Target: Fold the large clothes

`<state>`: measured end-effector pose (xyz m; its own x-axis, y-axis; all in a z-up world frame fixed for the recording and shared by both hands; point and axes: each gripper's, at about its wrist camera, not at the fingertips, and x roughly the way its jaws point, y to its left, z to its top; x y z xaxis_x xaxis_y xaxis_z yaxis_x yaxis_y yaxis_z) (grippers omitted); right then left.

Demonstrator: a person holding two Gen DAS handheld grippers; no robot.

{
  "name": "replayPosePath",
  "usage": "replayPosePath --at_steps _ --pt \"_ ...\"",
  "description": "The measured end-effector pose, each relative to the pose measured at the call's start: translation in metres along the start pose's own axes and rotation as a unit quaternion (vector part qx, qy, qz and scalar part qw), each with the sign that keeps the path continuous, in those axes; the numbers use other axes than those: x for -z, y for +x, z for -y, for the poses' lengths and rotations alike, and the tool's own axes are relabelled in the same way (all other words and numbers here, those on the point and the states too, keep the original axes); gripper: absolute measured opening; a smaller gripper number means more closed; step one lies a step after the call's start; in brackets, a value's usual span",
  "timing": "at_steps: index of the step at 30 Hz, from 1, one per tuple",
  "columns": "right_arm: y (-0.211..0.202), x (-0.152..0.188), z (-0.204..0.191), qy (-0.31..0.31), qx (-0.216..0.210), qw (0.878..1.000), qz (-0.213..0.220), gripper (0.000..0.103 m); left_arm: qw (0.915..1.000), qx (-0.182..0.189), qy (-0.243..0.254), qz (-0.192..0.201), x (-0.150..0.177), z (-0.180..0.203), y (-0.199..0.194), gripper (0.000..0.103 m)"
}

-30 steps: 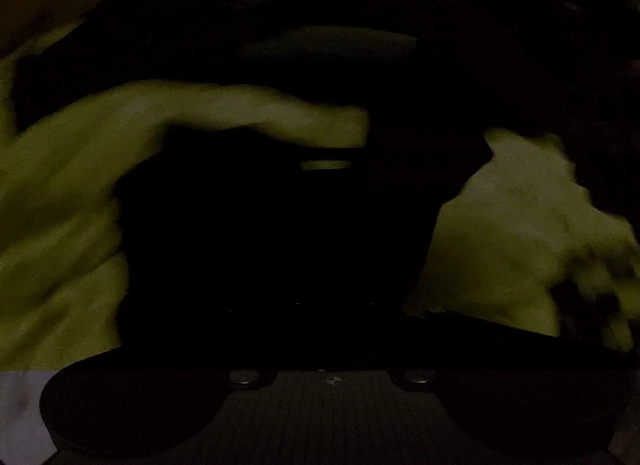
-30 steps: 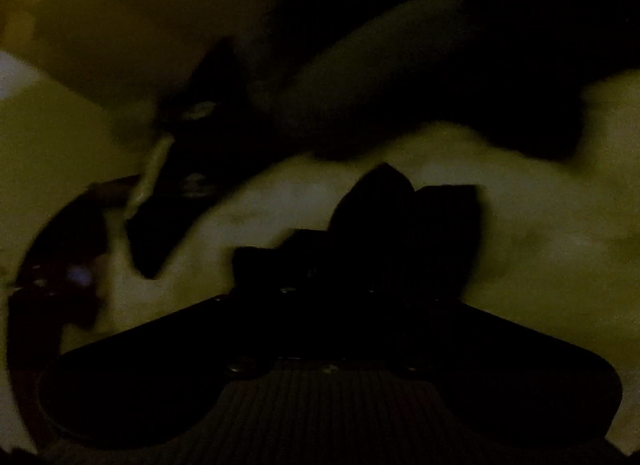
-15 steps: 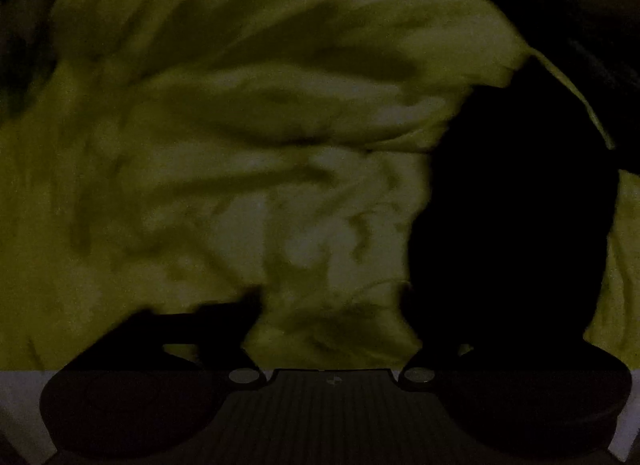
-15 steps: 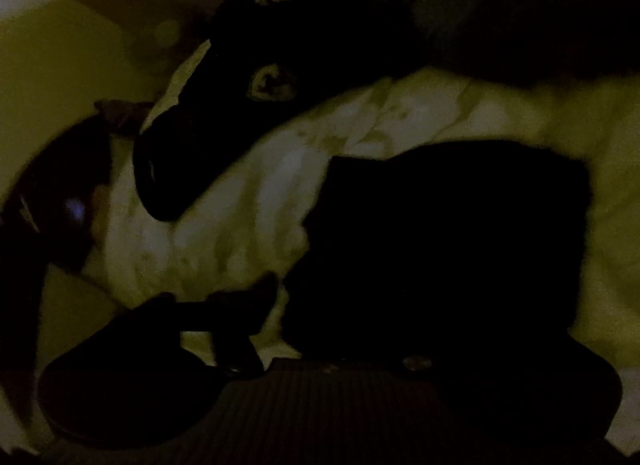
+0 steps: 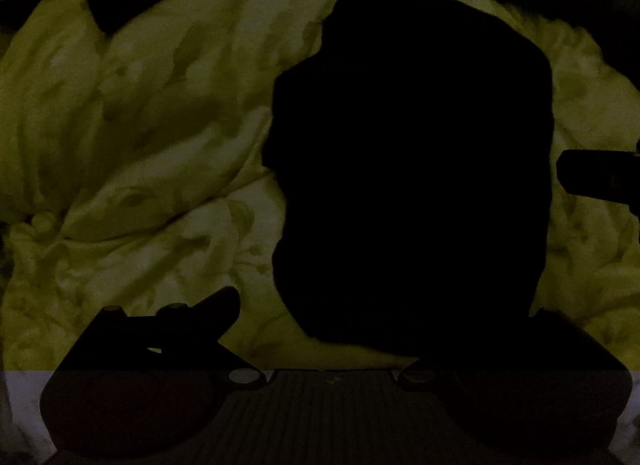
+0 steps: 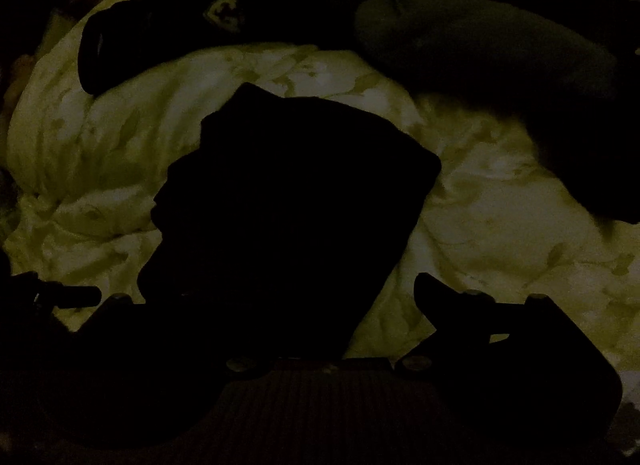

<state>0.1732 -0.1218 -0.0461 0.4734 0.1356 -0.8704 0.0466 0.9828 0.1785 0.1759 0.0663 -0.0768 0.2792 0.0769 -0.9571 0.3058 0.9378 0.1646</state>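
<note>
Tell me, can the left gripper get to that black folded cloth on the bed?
Probably yes: the left gripper hangs open right by the black folded cloth on the pale bedding, with nothing visible between them.

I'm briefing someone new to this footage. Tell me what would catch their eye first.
A black folded garment lies as a dark block on the pale, crumpled floral bedding, right of centre in the left wrist view. In the right wrist view, another dark item with a pale emblem lies at the top.

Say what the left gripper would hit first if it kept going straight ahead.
Probably the black folded garment, which fills the view ahead of the left gripper and lies on the pale patterned bedding. The picture is dark, so depth is uncertain.
</note>
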Motion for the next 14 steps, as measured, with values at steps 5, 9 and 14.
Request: replayPosePath --at_steps 5,9,14 --pt "0.000 0.000 -0.003 -0.003 0.009 1.000 -0.003 0.095 0.9996 -0.028 0.001 0.007 0.001 -0.001 -0.005 0.103" --pt "0.002 0.001 -0.009 -0.014 0.007 1.000 -0.012 0.096 0.9998 -0.019 -0.005 0.001 0.002 -0.005 -0.006 0.103" --pt "0.003 0.002 -0.017 -0.022 0.005 1.000 -0.015 0.096 0.9998 -0.015 -0.009 0.013 0.004 -0.008 -0.007 0.103"
